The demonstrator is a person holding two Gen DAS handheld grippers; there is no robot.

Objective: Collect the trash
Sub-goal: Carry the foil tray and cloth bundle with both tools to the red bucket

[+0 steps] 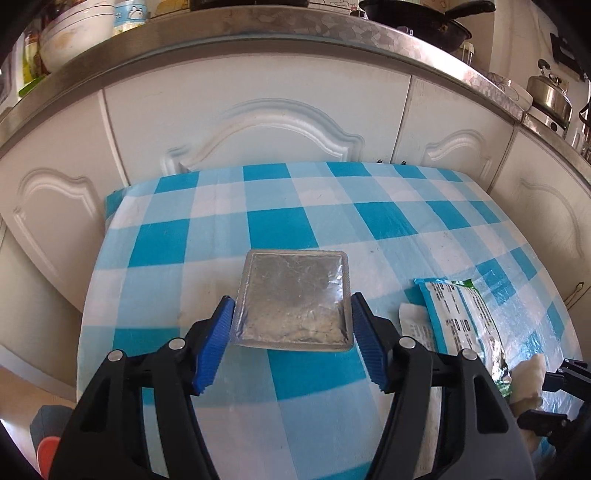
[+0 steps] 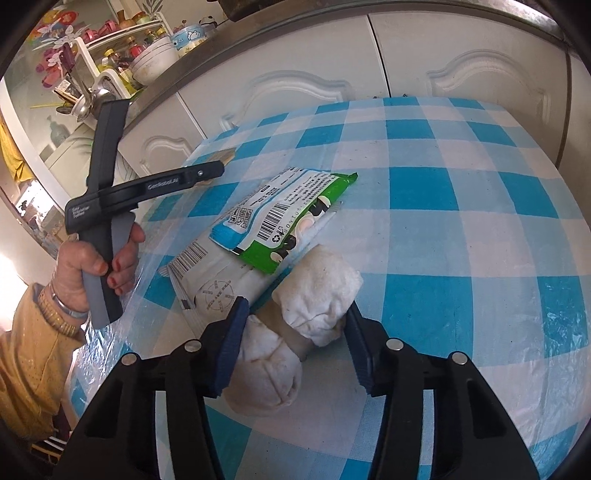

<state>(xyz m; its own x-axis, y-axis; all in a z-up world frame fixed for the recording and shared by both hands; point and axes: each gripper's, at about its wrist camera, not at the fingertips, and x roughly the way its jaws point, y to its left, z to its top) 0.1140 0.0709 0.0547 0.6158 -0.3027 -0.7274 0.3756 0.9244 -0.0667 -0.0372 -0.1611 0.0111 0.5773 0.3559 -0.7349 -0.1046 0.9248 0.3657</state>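
A square silver foil packet (image 1: 293, 299) hangs just above the blue-and-white checked table (image 1: 280, 221), and my left gripper (image 1: 292, 301) is shut on its two side edges. In the right wrist view a person's hand (image 2: 107, 262) holds that gripper at the table's left edge. My right gripper (image 2: 297, 308) is shut on a crumpled white tissue (image 2: 317, 291) lying on the cloth, with a blue pad against each side of it. Just beyond the tissue lie a green-and-white snack wrapper (image 2: 291, 214) and a white wrapper (image 2: 210, 273) partly under it.
White cabinet doors (image 1: 258, 122) stand right behind the table, under a counter with bowls (image 1: 74, 33), a black pan (image 1: 424, 22) and a kettle (image 1: 550, 96). A utensil rack (image 2: 96, 85) stands at the far left. A yellow sleeve (image 2: 29, 362) is low on the left.
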